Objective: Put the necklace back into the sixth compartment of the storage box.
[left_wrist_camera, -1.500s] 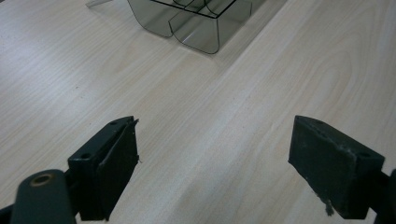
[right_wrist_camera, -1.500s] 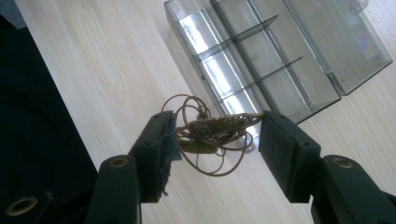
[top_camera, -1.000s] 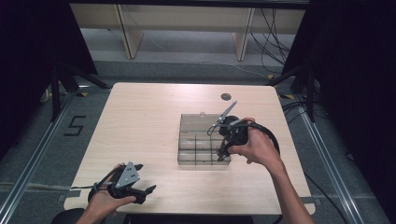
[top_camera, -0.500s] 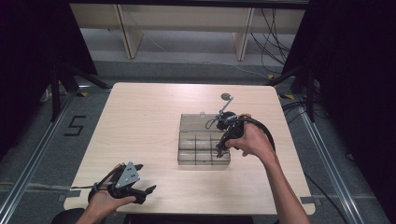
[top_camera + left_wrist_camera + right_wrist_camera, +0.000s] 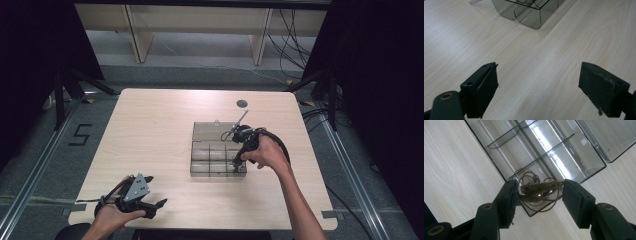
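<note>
- A light wooden table (image 5: 150,135) is standing on a grey floor, and a clear plastic compartment box (image 5: 210,152) is sitting right of its centre with its lid folded open on the far side.
- The person's right hand (image 5: 265,152) is holding the right gripper (image 5: 234,162) over the near right corner of the box, pointing it down into the corner compartment.
- The right gripper view is showing what the high view is not resolving: a tangle of thin brown wire with a small greenish-brown piece (image 5: 537,191) is lying between the jaws, over the corner compartment.
- The right jaws are standing partly apart around that tangle; the left jaw is touching it, and whether the right jaw is pressing on it cannot be told.
- The same view is showing the curved dividers (image 5: 504,136) of the box and the open lid (image 5: 609,137) at upper right.
- The person's left hand (image 5: 117,212) is resting the left gripper (image 5: 150,205) at the near left edge of the table, well apart from the box.
- The left gripper view is showing its jaws spread wide with bare tabletop between them, gripping nothing, and a rounded corner of the box (image 5: 529,15) farther off.
- A small dark round disc (image 5: 242,103) is lying near the far edge of the table.
</note>
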`<move>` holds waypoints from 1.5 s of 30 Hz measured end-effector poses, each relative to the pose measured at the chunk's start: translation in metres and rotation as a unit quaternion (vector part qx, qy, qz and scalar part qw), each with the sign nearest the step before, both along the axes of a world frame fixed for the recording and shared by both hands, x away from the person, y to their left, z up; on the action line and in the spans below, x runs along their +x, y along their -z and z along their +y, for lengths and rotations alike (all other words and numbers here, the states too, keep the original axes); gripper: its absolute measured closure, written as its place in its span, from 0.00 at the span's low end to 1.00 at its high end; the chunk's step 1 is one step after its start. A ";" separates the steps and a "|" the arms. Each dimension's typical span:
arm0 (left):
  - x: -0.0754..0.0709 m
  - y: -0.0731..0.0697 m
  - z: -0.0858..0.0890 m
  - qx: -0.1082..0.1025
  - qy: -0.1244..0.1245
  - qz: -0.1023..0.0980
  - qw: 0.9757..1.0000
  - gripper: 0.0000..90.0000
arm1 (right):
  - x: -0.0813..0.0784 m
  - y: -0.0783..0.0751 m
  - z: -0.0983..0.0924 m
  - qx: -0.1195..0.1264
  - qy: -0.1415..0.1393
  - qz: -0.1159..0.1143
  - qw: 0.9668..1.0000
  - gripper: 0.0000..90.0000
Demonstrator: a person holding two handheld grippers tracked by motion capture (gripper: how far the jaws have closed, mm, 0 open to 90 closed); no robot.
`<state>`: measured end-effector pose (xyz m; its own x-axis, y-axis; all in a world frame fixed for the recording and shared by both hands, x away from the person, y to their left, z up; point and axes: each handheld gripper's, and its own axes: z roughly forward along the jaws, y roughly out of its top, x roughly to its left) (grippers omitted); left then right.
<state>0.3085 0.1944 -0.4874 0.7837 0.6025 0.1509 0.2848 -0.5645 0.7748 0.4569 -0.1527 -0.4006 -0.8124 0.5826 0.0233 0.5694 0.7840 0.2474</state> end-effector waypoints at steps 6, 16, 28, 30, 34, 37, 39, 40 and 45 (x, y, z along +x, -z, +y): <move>0.000 0.000 0.000 -0.002 -0.002 0.002 1.000 0.17 | 0.001 0.007 0.001 -0.004 -0.004 0.005 1.000 0.52; 0.000 0.000 0.000 -0.001 -0.004 -0.002 1.000 0.17 | 0.006 0.021 0.005 -0.020 -0.006 0.018 1.000 0.52; 0.000 0.000 0.000 -0.002 0.000 0.002 1.000 0.17 | 0.007 0.035 0.010 -0.033 0.000 0.033 0.999 0.52; -0.001 0.001 -0.001 -0.013 -0.004 0.003 1.000 0.17 | 0.007 0.036 0.010 -0.032 -0.005 0.033 0.999 0.52; 0.000 0.000 0.000 -0.003 -0.001 0.003 1.000 0.17 | 0.008 0.037 0.012 -0.032 -0.007 0.027 0.999 0.52; 0.000 0.000 0.000 -0.002 -0.001 0.002 1.000 0.17 | 0.009 0.037 0.011 -0.033 -0.010 0.031 0.999 0.52; 0.000 0.001 -0.001 -0.008 -0.002 0.003 1.000 0.17 | 0.008 0.036 0.012 -0.030 -0.008 0.032 0.999 0.51; 0.000 0.001 -0.001 -0.012 -0.003 0.004 1.000 0.17 | 0.008 0.036 0.012 -0.030 -0.008 0.032 0.999 0.51; -0.001 0.001 -0.002 -0.016 -0.004 0.004 1.000 0.17 | 0.006 0.032 0.012 -0.021 -0.019 0.031 0.999 0.46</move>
<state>0.3079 0.1926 -0.4888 0.7805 0.6126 0.1249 0.2959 -0.5379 0.7894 0.4624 -0.1404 -0.4325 -0.8316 0.5531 0.0500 0.5523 0.8142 0.1791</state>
